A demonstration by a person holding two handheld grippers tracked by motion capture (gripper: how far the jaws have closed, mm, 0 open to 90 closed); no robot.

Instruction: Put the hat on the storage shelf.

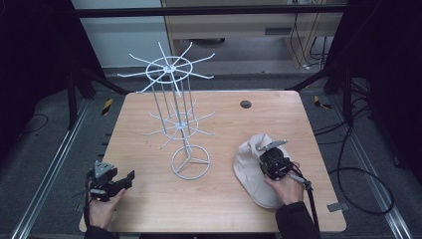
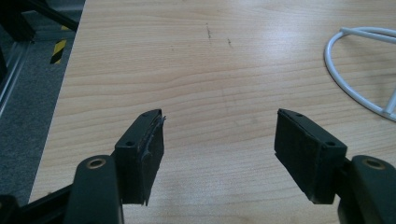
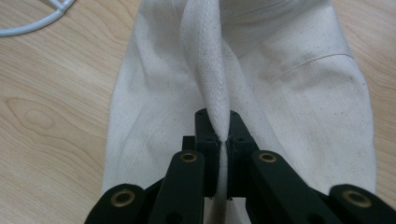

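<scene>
Lying on the desk near its right edge, toward the near side: a cream bag (image 1: 251, 172), slumped flat, with its woven strap (image 3: 211, 70) drawn up into a ridge along the middle. Being pinched low on that strap by the right tongs (image 3: 223, 136), both pads pressed tight against the webbing with nothing but cloth between them. Gripping the strap rather than the body, probably because the loop is the part meant to go over a hook, and because a thin band gives the pads a firmer bite than loose cloth. Resting on the bag from the near side in the high view, right tongs (image 1: 274, 163) with the hand behind them.

Standing upright at the desk's middle, well apart from the bag: a white wire rack (image 1: 175, 89) on a ring base (image 2: 348, 70), two tiers of hooks spreading outward. Likely the target for hanging, judging from the hooks and the held strap.

Waiting near the near left corner: left tongs (image 1: 113, 180), well apart from bag and rack. Standing wide apart in the left gripper view (image 2: 219, 149), holding nothing, bare wood between the pads. Possibly kept ready to steady the rack or spread the strap.

Sitting near the far edge: a small dark disc (image 1: 245, 104), nature unclear.
</scene>
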